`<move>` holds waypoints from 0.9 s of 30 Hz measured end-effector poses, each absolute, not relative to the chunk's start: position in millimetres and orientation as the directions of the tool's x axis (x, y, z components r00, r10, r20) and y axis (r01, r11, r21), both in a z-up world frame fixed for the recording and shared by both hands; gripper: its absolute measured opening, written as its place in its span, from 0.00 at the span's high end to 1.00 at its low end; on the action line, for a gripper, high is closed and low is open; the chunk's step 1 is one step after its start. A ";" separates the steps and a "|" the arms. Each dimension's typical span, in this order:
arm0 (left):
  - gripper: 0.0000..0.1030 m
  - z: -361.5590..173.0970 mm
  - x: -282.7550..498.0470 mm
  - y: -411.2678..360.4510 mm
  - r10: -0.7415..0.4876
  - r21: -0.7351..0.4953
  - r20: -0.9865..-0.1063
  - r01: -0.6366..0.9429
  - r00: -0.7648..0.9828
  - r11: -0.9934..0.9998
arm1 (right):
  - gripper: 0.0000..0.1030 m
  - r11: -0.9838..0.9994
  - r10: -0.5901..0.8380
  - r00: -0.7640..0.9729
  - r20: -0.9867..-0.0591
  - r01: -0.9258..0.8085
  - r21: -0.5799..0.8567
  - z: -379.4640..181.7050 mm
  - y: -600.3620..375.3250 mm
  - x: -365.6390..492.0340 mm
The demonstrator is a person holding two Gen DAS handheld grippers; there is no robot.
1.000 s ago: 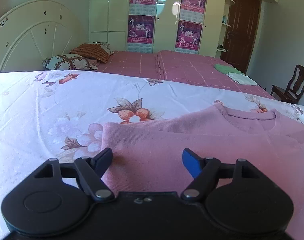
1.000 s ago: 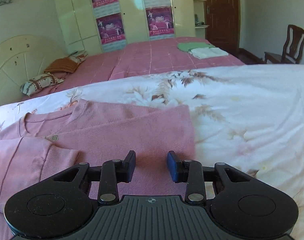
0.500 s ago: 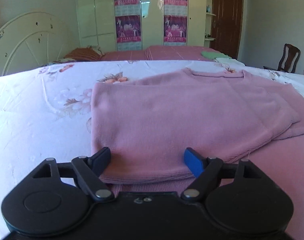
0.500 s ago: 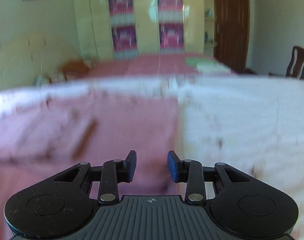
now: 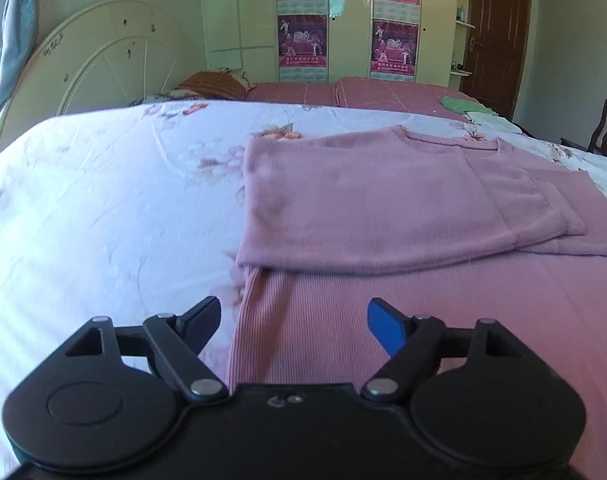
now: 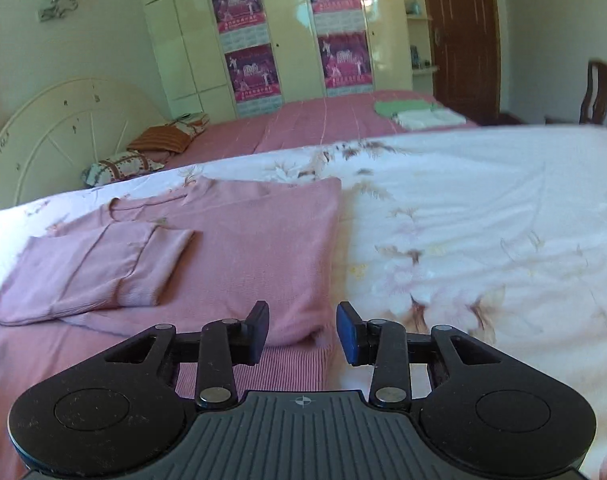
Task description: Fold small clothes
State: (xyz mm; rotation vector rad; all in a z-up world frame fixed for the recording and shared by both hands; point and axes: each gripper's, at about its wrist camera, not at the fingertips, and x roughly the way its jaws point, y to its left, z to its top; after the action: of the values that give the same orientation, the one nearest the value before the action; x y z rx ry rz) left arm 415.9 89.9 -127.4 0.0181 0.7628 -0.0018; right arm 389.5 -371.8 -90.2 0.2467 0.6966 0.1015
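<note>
Now we see a pink ribbed knit sweater lying flat on the white floral bedsheet, its lower part folded up over its upper part so that a doubled edge runs across the cloth in front of both cameras. In the left wrist view, our left gripper hovers just above the near ribbed layer at the sweater's left edge, its jaws spread wide with nothing between them; one fingertip sits over the sheet, the blue-padded one over the cloth. A folded sleeve with its cuff lies on top toward the right. In the right wrist view, our right gripper is at the sweater's right near corner, jaws parted moderately and empty, with the folded edge just beyond the tips. The round neckline lies at the far side, and the sleeve rests on the left. Beyond the sheet we see a pink checked bedspread carrying a small stack of green and white folded clothes, and a cream round headboard at far left.
</note>
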 end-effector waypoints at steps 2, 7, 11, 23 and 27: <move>0.27 -127.1 391.9 97.8 0.001 -0.017 -0.719 -0.020 0.695 1.000 | 0.64 0.944 0.220 0.757 -0.615 -0.007 0.329 -85.3 -384.3 371.1; 0.29 -129.1 331.3 113.0 -0.056 -0.094 -0.749 -0.022 0.660 0.995 | 0.64 0.894 0.295 0.716 -0.632 0.027 0.447 -81.8 -411.1 307.6; 0.35 -131.7 288.2 132.1 -0.138 -0.195 -0.752 -0.017 0.645 0.981 | 0.64 0.844 0.339 0.665 -0.665 0.098 0.528 -91.8 -423.6 246.0; 0.36 -152.2 220.5 179.1 -0.514 -0.648 -0.616 -0.012 0.597 0.762 | 0.64 0.661 0.499 0.617 -0.609 0.183 0.728 -107.1 -408.6 136.7; 0.36 -158.6 238.7 178.4 -0.555 -0.684 -0.592 0.000 0.584 0.730 | 0.64 0.644 0.499 0.643 -0.581 0.173 0.745 -111.8 -410.0 147.1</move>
State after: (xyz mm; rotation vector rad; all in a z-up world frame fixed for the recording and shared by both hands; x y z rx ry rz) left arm 238.7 178.4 -158.6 -0.6946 0.9005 -0.3562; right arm 147.1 -410.0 -111.8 0.8757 0.8778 0.2153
